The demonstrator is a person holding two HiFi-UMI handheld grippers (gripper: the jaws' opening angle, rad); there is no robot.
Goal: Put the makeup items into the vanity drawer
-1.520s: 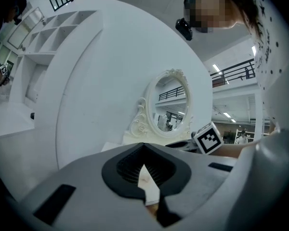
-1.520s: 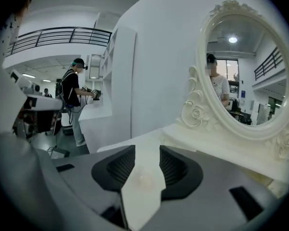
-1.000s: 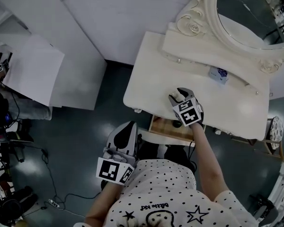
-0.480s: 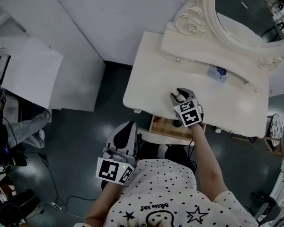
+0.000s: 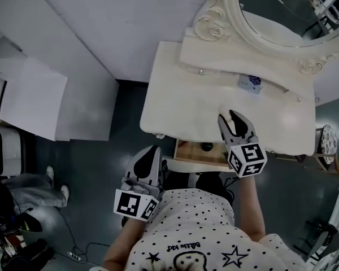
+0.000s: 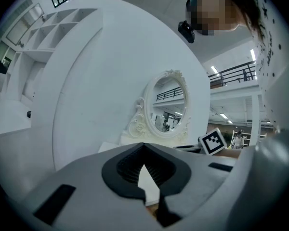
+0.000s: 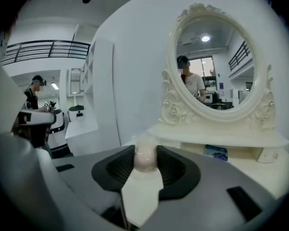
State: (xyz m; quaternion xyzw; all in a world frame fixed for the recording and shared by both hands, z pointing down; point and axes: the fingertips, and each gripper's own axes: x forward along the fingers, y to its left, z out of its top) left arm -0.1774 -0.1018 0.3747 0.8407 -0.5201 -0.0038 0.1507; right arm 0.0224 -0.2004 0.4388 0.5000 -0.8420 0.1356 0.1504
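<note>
The right gripper (image 7: 146, 150) had just been closing its fingers on a small pale makeup item (image 7: 145, 160). It pinched the item at the tips above the desk (image 5: 175, 95), likely bound for the open drawer (image 5: 190, 151). The left gripper (image 6: 143, 150) waited low, fingers together and empty.

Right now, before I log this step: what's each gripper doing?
Left gripper: closed, empty.
Right gripper: jaws have just been closing; now holding a small pale rounded item.

The right gripper (image 5: 230, 118), arm stretched forward, has its jaws just closing onto a small pale round item (image 7: 146, 159). The left gripper (image 5: 151, 151) sits low by the torso (jaws together, empty).
</note>
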